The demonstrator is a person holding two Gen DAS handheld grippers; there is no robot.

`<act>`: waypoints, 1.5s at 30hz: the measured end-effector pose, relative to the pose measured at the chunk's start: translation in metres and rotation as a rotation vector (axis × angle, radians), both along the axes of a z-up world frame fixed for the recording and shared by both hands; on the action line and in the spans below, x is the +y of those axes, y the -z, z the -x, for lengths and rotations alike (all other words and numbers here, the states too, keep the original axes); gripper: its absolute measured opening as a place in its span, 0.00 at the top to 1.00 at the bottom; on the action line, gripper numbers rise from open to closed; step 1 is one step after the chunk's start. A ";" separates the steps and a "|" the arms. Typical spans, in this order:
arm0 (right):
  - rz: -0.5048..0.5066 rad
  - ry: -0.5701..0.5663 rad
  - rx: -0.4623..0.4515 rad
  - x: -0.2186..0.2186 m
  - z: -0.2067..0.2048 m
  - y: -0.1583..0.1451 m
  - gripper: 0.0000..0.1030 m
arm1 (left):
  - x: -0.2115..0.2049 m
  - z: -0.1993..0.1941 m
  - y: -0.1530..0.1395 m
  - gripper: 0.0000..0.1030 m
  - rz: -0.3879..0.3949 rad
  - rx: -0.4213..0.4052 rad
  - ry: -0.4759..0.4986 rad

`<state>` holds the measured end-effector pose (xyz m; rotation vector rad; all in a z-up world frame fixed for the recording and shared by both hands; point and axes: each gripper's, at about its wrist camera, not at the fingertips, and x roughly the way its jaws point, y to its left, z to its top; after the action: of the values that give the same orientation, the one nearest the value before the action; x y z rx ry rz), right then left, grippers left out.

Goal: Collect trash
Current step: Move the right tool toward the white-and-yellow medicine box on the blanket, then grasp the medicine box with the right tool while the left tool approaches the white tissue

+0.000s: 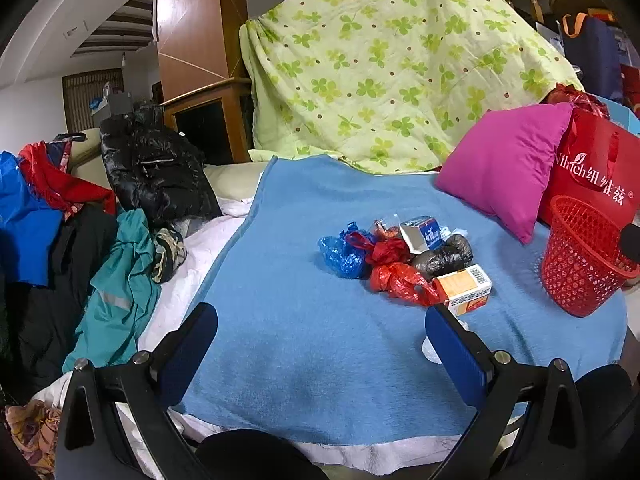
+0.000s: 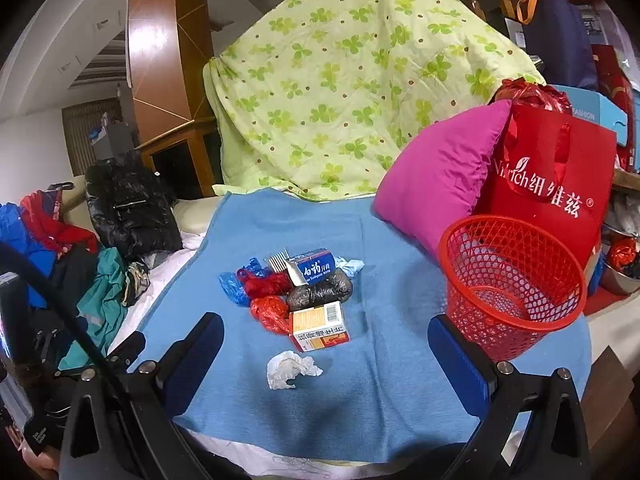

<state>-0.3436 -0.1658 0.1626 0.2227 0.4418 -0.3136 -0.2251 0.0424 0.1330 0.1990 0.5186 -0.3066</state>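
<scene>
Blue blanket on a bed, trash heaped at its middle, both tongs spread wide and empty.

Ahead of the right tongs lie one white tissue wad, one orange box, one blue box, one black bag, two red bags and one blue bag; one red basket stands to their right. Left tongs hover short of the same pile.

Trash pile on blanket, basket to its right
</scene>
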 end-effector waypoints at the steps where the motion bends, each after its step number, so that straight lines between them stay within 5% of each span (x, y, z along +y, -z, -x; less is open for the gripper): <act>1: 0.013 0.001 0.012 0.001 -0.001 0.000 0.00 | 0.000 0.001 -0.001 0.00 0.001 -0.002 0.002; 14: -0.014 0.015 0.008 -0.005 0.011 -0.005 0.00 | -0.002 0.008 -0.003 0.00 0.001 -0.008 0.029; 19: -0.052 -0.014 0.048 -0.011 -0.004 0.006 0.00 | 0.001 -0.003 0.011 0.00 0.034 0.067 0.049; 24: -0.152 -0.064 0.133 -0.022 -0.041 0.034 0.00 | 0.005 -0.025 0.040 0.00 0.058 0.184 0.034; 32: -0.464 -0.090 0.236 -0.056 -0.124 0.097 0.01 | 0.010 -0.045 0.069 0.00 0.032 0.237 0.010; 39: -0.716 0.002 0.333 -0.080 -0.184 0.144 0.10 | 0.019 -0.058 0.080 0.00 0.024 0.247 -0.006; 45: -0.801 0.103 0.393 -0.088 -0.220 0.170 0.20 | 0.023 -0.067 0.084 0.00 0.027 0.237 0.008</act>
<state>-0.1241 -0.2539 -0.0073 0.9776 0.9372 -0.2679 -0.1585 0.0657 0.0486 0.1394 0.7479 -0.3473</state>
